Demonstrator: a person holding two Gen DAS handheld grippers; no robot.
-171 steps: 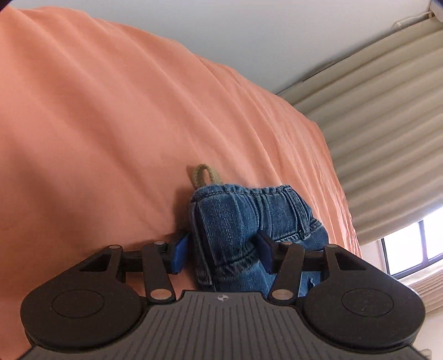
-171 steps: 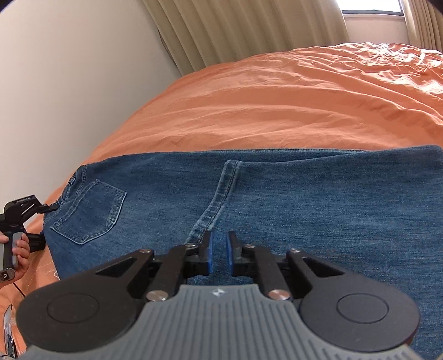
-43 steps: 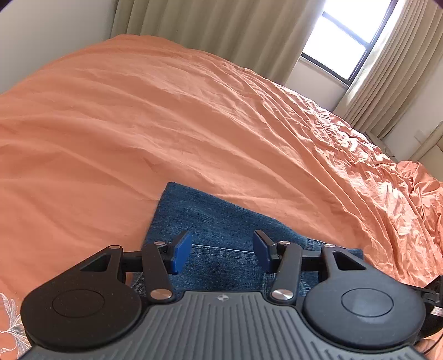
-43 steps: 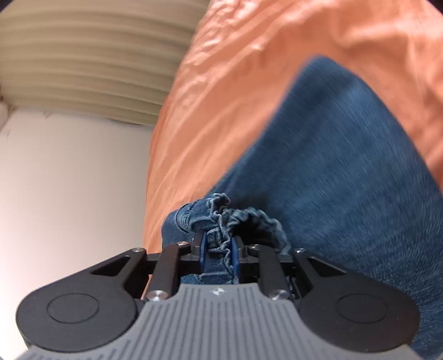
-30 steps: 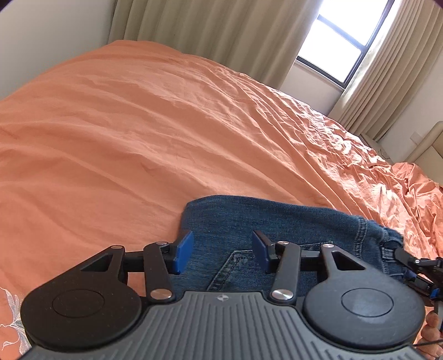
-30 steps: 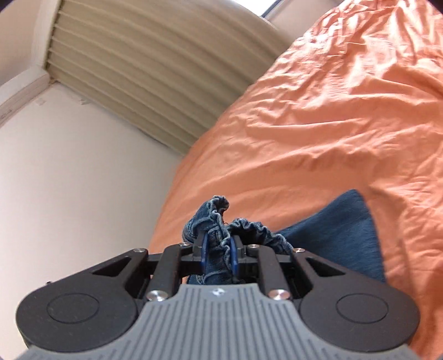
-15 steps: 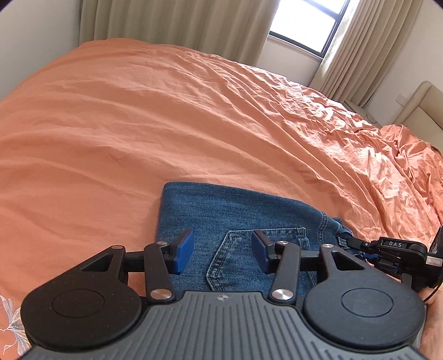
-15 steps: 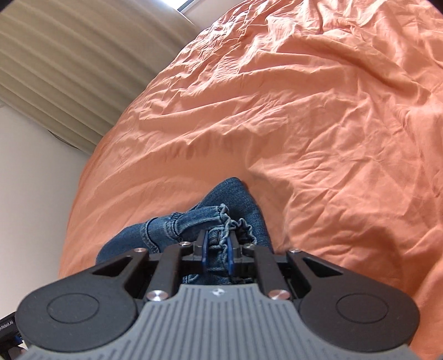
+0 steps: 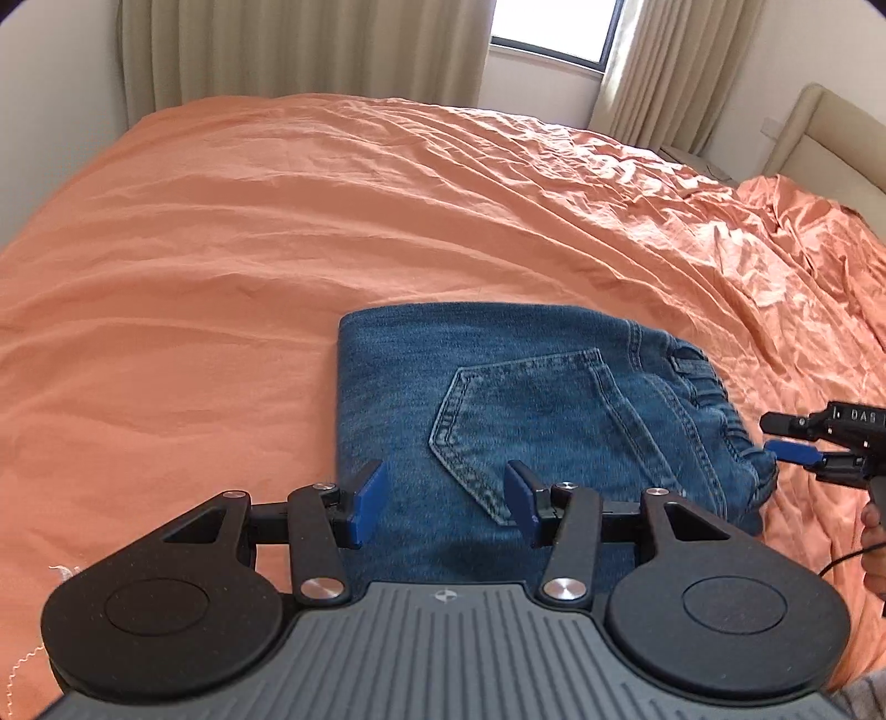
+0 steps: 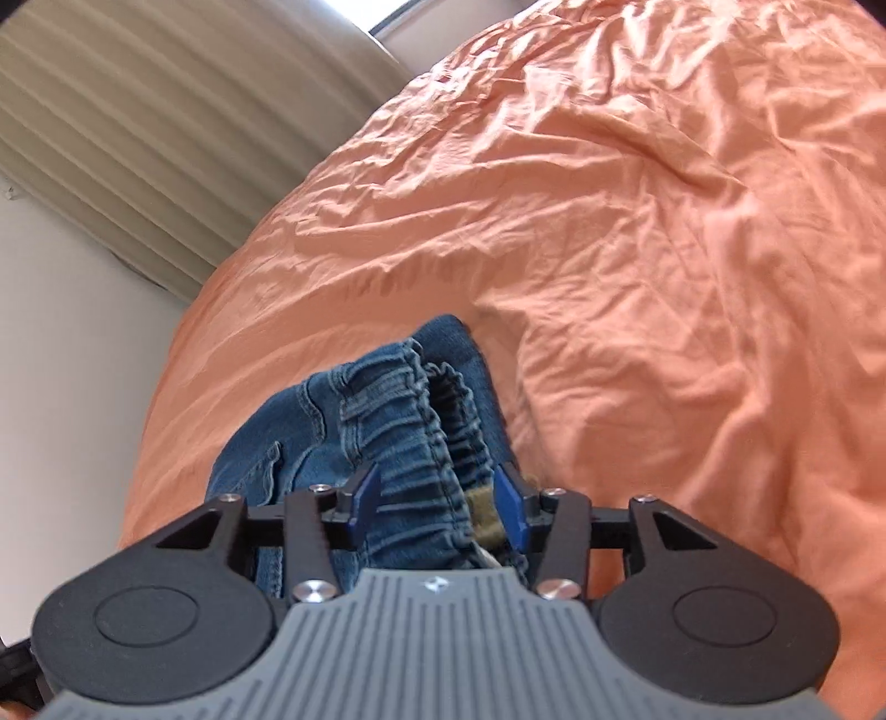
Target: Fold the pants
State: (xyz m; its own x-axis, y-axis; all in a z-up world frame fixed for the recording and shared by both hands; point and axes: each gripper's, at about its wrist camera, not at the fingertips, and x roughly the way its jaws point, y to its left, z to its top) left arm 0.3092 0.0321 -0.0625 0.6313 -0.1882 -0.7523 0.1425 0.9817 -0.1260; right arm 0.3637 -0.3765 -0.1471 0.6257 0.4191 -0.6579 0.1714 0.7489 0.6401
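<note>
The blue denim pants lie folded into a compact rectangle on the orange bed, back pocket facing up, elastic waistband at the right end. My left gripper is open and empty, just above the near edge of the fold. My right gripper is open, its jaws spread on either side of the ruffled waistband, not clamping it. It also shows at the right edge of the left wrist view, beside the waistband. A tan drawstring shows between the right fingers.
The orange bedsheet spreads wide and wrinkled to the left, beyond the pants and to the right. Beige curtains and a window stand at the far end. A white wall borders the bed's side. A beige headboard stands at far right.
My right gripper has opened and let go of the waistband it was clamping. The folded pants now rest flat on the bed. My left gripper pulled back slightly, staying open.
</note>
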